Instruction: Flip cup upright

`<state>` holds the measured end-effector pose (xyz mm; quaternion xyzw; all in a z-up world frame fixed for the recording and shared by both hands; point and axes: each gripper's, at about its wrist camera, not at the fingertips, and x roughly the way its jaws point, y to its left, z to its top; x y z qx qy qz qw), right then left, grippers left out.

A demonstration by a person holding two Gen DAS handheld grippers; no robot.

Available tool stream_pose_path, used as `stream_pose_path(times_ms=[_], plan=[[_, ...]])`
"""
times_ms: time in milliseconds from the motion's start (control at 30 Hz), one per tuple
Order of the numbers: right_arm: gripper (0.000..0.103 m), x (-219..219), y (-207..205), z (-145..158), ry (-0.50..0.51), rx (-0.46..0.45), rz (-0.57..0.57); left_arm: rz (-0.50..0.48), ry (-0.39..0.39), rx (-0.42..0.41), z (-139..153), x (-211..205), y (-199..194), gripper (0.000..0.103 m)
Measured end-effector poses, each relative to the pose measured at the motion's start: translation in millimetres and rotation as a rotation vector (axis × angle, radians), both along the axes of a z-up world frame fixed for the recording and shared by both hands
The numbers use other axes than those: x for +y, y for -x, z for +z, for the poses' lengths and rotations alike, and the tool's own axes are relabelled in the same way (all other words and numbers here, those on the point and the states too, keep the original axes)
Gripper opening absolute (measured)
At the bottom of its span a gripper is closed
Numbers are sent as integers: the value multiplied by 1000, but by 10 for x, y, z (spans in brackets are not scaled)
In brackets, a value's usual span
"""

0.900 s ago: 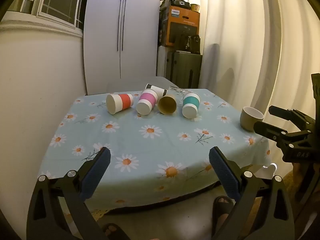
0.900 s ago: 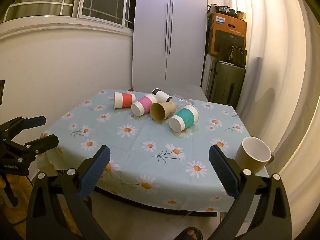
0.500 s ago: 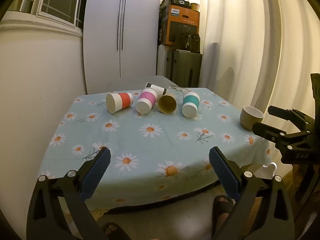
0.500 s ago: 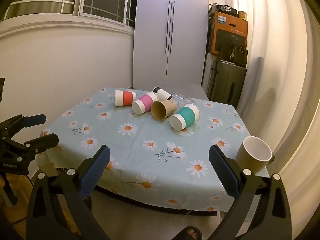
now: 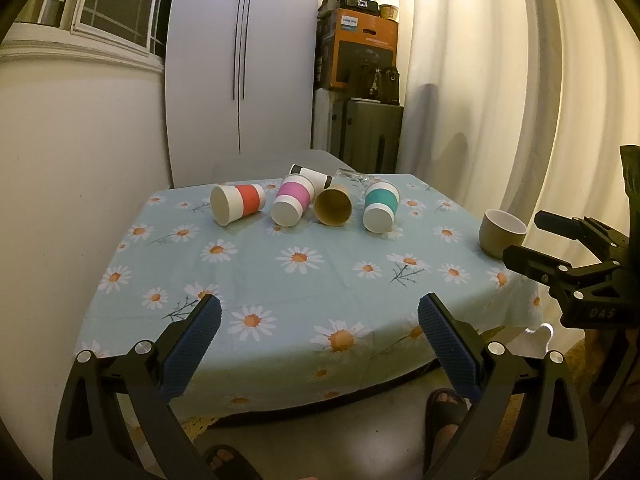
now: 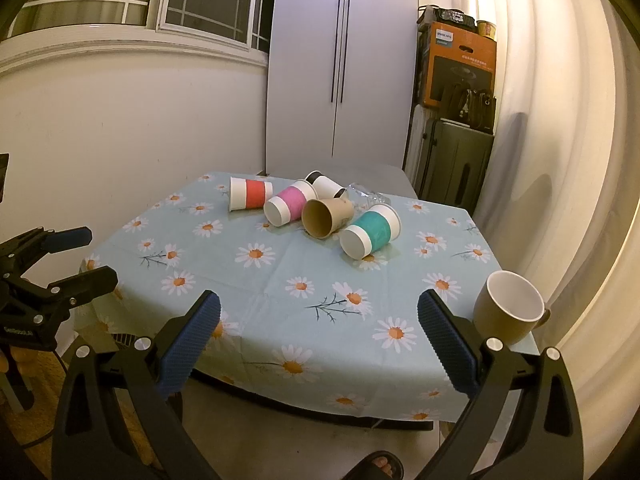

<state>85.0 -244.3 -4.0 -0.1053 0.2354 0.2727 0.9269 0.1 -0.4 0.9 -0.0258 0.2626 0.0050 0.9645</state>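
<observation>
Several paper cups lie on their sides at the far end of the table: a red-banded cup (image 5: 239, 208) (image 6: 250, 193), a pink one (image 5: 293, 204) (image 6: 289, 207), a plain brown one (image 5: 333, 209) (image 6: 325, 217), a teal one (image 5: 380, 207) (image 6: 370, 231) and a black-banded one (image 5: 311, 175) (image 6: 326, 186) behind. A clear glass (image 6: 366, 196) lies behind them. My left gripper (image 5: 319, 344) is open and empty before the table's near edge. My right gripper (image 6: 319, 344) is open and empty, also short of the table.
A tan mug (image 5: 502, 233) (image 6: 508, 312) stands upright at the table's right corner. The daisy tablecloth (image 5: 300, 280) covers the table. A white cabinet (image 5: 240, 60), a suitcase with a box on top (image 6: 456, 160) and curtains stand behind. Sandalled feet (image 5: 444, 420) are below.
Both grippers have drifted slightly; the view shifts a little. Nothing on the table has moved.
</observation>
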Motion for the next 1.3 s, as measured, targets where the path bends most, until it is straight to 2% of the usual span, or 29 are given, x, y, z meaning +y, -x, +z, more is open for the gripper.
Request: stream_pose_path(times_ms=[1300], plan=[[98,-17,-21,-37,9,6,0,-4,0,3,-40,-17,23,96]])
